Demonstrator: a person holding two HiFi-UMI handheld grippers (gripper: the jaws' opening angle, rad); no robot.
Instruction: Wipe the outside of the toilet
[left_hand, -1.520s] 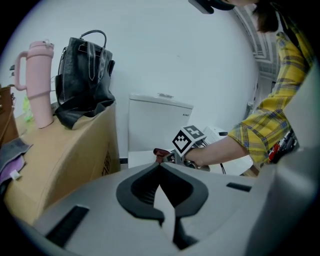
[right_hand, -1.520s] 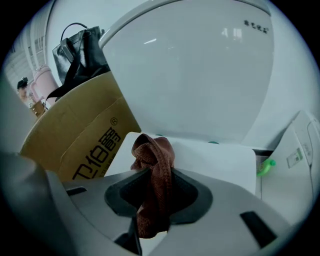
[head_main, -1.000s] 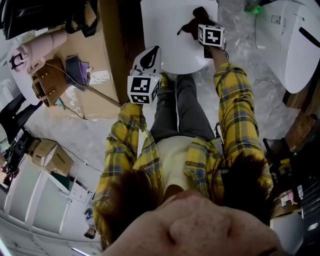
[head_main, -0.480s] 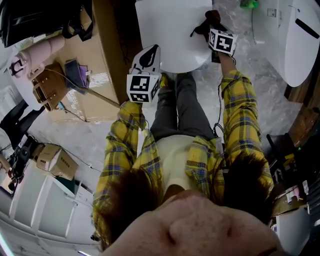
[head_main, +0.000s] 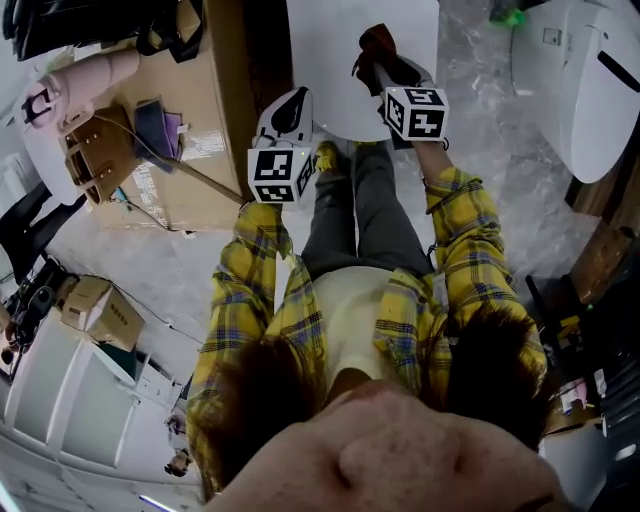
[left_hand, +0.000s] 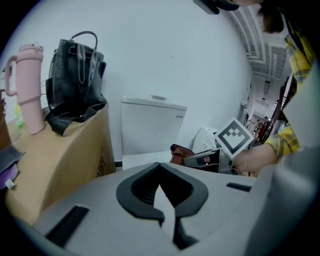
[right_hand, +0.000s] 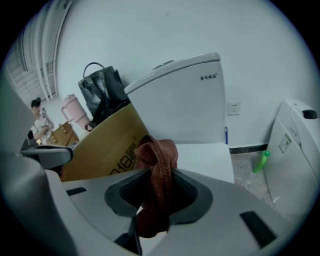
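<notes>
The white toilet has its closed lid (head_main: 335, 70) at the top of the head view and its tank (left_hand: 152, 125) ahead in the left gripper view. My right gripper (head_main: 372, 62) is shut on a brown cloth (head_main: 374, 45) over the lid's near right part. In the right gripper view the cloth (right_hand: 157, 175) hangs bunched between the jaws, with the tank (right_hand: 185, 100) behind it. My left gripper (head_main: 296, 100) hovers at the lid's near left edge, shut and holding nothing. The left gripper view also shows the right gripper (left_hand: 200, 159) with the cloth (left_hand: 179, 151).
A cardboard box (head_main: 190, 120) stands left of the toilet, bearing a black bag (left_hand: 75, 80), a pink tumbler (left_hand: 31, 90) and a brown purse (head_main: 95, 165). A second white toilet (head_main: 580, 80) and a green bottle (right_hand: 261, 161) are on the right. The person's legs (head_main: 360, 215) face the bowl.
The right gripper with the cloth has moved left and back toward the person, from the lid's right edge onto its near part. The left gripper has barely moved.
</notes>
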